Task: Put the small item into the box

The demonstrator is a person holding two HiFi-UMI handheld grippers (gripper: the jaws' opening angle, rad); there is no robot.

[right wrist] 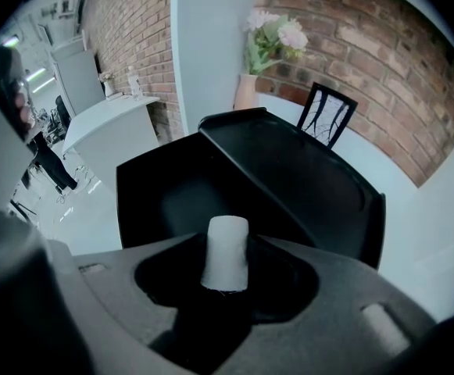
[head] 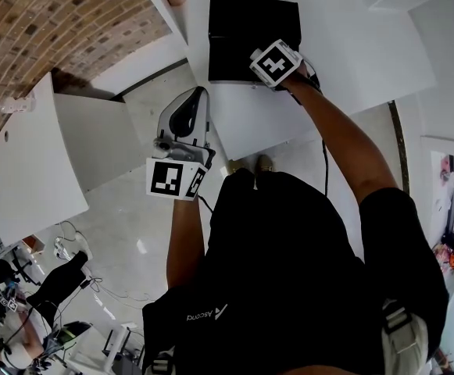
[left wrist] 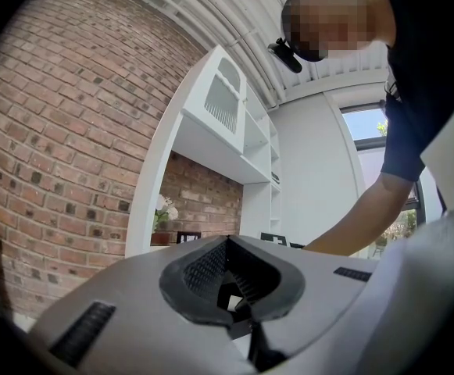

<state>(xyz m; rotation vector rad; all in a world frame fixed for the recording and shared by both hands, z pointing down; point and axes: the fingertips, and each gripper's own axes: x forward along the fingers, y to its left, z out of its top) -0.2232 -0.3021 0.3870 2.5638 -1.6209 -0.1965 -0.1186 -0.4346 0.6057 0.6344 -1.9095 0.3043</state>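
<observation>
A black box [head: 254, 30] stands open on the white table [head: 359, 61]. In the right gripper view its hollow inside [right wrist: 160, 198] lies just ahead, with the lid [right wrist: 289, 170] tilted back to the right. My right gripper [right wrist: 225, 280] hangs over the box's near edge, shut on a small white cylinder [right wrist: 227, 248] that stands upright between the jaws. In the head view only its marker cube [head: 276, 62] shows. My left gripper [head: 198, 96] is held up beside the table's left edge, over the floor, with its jaws together and nothing in them.
A vase of pale flowers [right wrist: 269, 45] and a small black frame [right wrist: 326, 113] stand behind the box by the brick wall. A white counter [head: 31, 162] sits to the left across a strip of floor. Cables and gear [head: 62, 272] lie lower left.
</observation>
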